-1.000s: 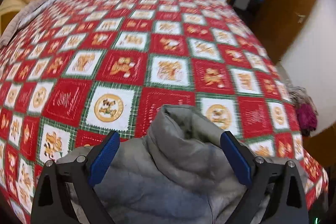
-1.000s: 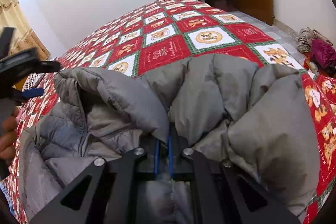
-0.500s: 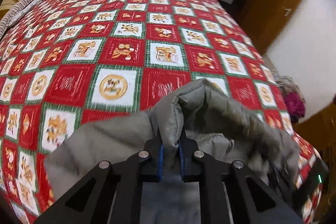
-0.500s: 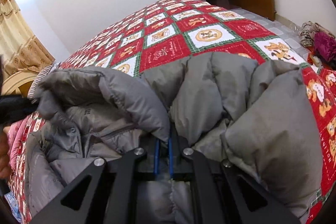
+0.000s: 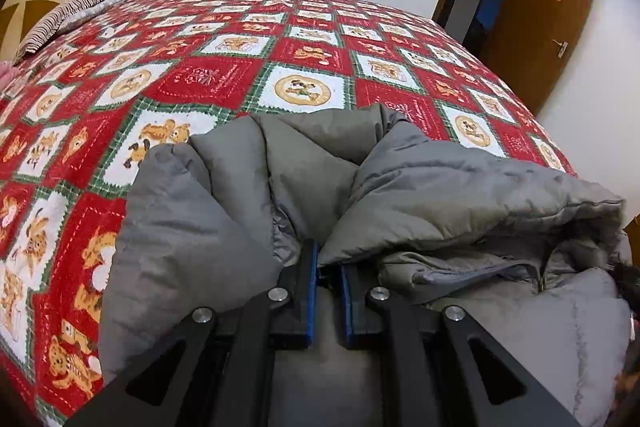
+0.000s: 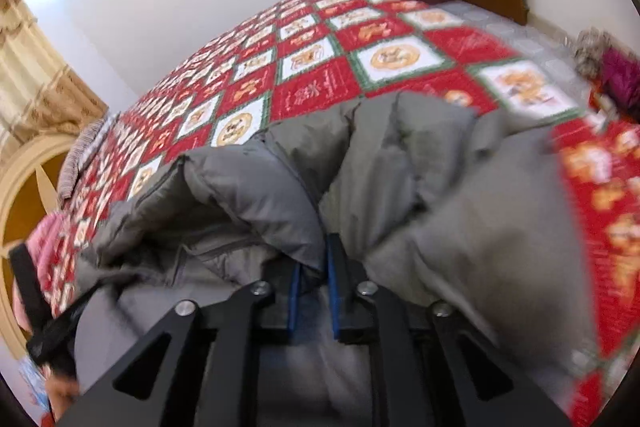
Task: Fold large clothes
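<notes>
Both grippers have hold of the grey puffer jacket (image 5: pixel 420 187) now, and this looks like the lift-and-carry stage of a fold. The left gripper (image 5: pixel 328 301) has its jaws clamped on a pinch of quilted fabric; the right gripper (image 6: pixel 314 291) is likewise pinched tight on a bunched edge. The jacket sits at the near edge of the bed (image 5: pixel 224 75), heaped up on the red patchwork cover, puffy and crumpled, its zip and paler lining showing where it gapes open. Next, I'd judge, both grips need to travel together, drawing the held edge out level so the bulk settles flat, not into a lump.
</notes>
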`<move>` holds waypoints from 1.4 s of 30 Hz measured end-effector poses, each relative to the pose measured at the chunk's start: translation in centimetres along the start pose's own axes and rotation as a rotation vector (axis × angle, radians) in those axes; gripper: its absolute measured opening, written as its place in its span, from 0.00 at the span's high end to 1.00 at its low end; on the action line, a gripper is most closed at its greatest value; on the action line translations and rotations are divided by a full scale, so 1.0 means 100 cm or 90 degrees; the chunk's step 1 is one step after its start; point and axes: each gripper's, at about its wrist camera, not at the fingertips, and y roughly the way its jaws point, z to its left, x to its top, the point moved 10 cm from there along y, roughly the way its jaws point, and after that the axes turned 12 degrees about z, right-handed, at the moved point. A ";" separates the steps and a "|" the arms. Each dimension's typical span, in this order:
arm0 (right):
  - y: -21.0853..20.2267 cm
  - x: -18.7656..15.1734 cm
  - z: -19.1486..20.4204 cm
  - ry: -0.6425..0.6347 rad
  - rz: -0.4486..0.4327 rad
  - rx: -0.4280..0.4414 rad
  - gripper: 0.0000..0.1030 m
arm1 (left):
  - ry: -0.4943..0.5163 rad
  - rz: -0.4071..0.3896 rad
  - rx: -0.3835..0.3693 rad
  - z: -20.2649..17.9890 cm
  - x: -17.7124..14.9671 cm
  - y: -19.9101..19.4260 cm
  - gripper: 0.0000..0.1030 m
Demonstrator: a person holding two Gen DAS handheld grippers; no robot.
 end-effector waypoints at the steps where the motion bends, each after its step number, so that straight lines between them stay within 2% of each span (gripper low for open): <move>1: -0.018 -0.002 0.000 -0.008 -0.033 -0.025 0.62 | -0.002 -0.001 -0.005 0.000 0.001 0.000 0.89; 4: -0.066 0.015 0.027 -0.066 -0.114 -0.028 0.60 | -0.002 -0.004 -0.007 0.000 0.002 0.001 0.89; 6: -0.082 0.047 0.052 -0.093 -0.150 -0.032 0.60 | 0.003 -0.006 0.003 0.000 0.001 0.001 0.89; 8: -0.089 0.077 0.064 -0.074 -0.178 -0.022 0.60 | 0.007 -0.007 0.009 0.000 -0.001 0.001 0.89; 10: -0.095 0.101 0.059 -0.008 -0.213 -0.022 0.61 | 0.009 -0.007 0.013 0.000 -0.001 0.001 0.89; 12: -0.093 0.110 0.057 0.036 -0.228 -0.009 0.59 | 0.012 -0.010 0.019 -0.001 -0.001 0.001 0.89; 13: -0.086 0.112 0.062 0.029 -0.214 0.007 0.59 | 0.014 -0.012 0.024 -0.001 -0.001 0.001 0.89; 15: -0.053 0.114 0.082 -0.033 -0.143 0.022 0.61 | 0.021 -0.015 0.035 -0.003 -0.001 0.001 0.89; 17: -0.023 0.111 0.083 -0.058 -0.095 -0.019 0.62 | 0.021 -0.017 0.034 -0.002 -0.001 0.000 0.89; 20: 0.019 0.088 0.067 -0.035 0.030 -0.014 0.63 | 0.009 -0.016 0.013 0.000 -0.001 0.001 0.89; 22: 0.025 0.061 0.056 -0.047 0.068 -0.016 0.67 | 0.002 -0.015 0.000 0.001 -0.001 0.001 0.89; 24: 0.023 0.036 0.046 -0.075 0.075 -0.046 0.70 | -0.003 -0.014 -0.009 0.001 0.000 0.001 0.89; 26: 0.027 0.013 0.033 -0.072 0.076 -0.030 0.72 | -0.007 -0.014 -0.016 0.001 0.000 0.002 0.89; 27: 0.028 0.005 0.026 -0.063 0.059 -0.007 0.74 | -0.007 -0.013 -0.016 0.000 0.000 0.002 0.89; 30: 0.033 0.001 0.020 -0.042 0.020 0.036 0.74 | 0.006 0.004 -0.025 -0.003 -0.002 -0.001 0.89; 32: 0.035 0.003 0.025 -0.061 0.031 0.022 0.74 | 0.029 0.036 -0.036 -0.004 -0.010 -0.013 0.89; 33: 0.036 0.003 0.029 -0.088 0.035 0.005 0.74 | 0.045 0.036 -0.039 -0.004 -0.016 -0.031 0.89; 37: 0.036 0.002 0.033 -0.109 0.020 -0.021 0.74 | 0.079 -0.008 -0.063 -0.009 -0.022 -0.088 0.88; 39: 0.037 0.002 0.035 -0.119 0.017 -0.036 0.73 | 0.086 -0.035 -0.081 -0.026 -0.005 -0.105 0.87; 41: 0.037 0.001 0.036 -0.129 0.014 -0.052 0.72 | 0.091 -0.070 -0.098 -0.055 0.027 -0.109 0.84; 42: 0.037 0.001 0.037 -0.132 0.012 -0.057 0.72 | 0.086 -0.079 -0.105 -0.062 0.037 -0.106 0.76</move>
